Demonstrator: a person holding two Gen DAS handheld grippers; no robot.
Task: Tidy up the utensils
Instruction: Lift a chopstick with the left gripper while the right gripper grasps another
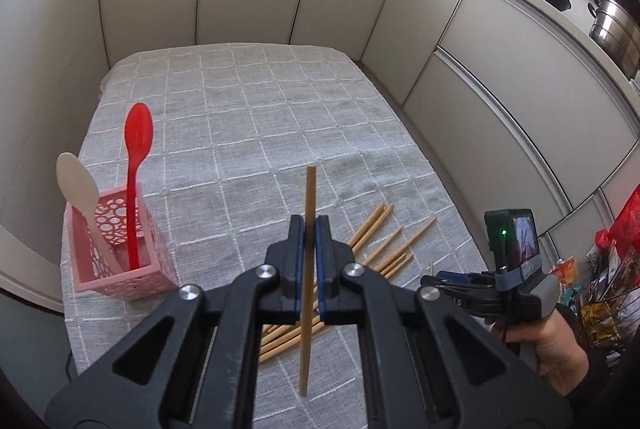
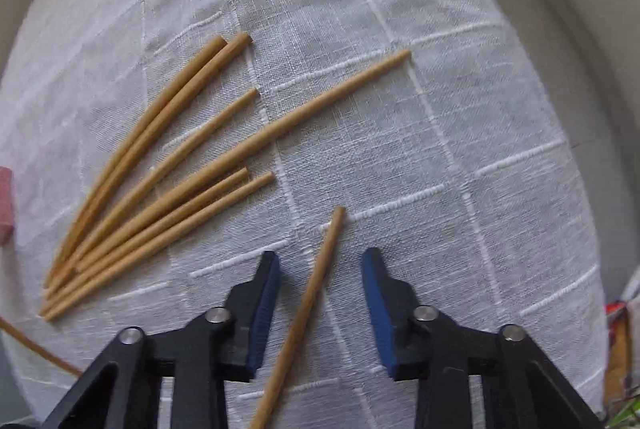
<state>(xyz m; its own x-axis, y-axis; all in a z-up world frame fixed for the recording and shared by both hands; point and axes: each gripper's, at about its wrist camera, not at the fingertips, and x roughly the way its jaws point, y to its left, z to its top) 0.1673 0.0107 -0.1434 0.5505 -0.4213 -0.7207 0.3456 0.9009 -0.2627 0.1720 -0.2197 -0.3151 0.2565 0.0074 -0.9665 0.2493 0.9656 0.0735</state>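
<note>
1. holder (image 1: 120, 249), pink, sits lower left of the left wrist frame, left of the left gripper (image 1: 307, 229), whose fingers clamp an upright chopstick (image 1: 310, 197).
2. right gripper (image 2: 320, 265), fingers apart, straddles a loose chopstick (image 2: 316, 285) lying lengthwise between them on the table (image 2: 440, 149).

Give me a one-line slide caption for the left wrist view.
Left gripper clamps one chopstick upright above the loose chopsticks, pink holder with two spoons at left.

We are counting eight chopsticks (image 2: 224, 157): six fanned, one apart, one lifted. We are seeing two spoons (image 1: 136, 169) standing in one pink holder (image 1: 120, 249).
</note>
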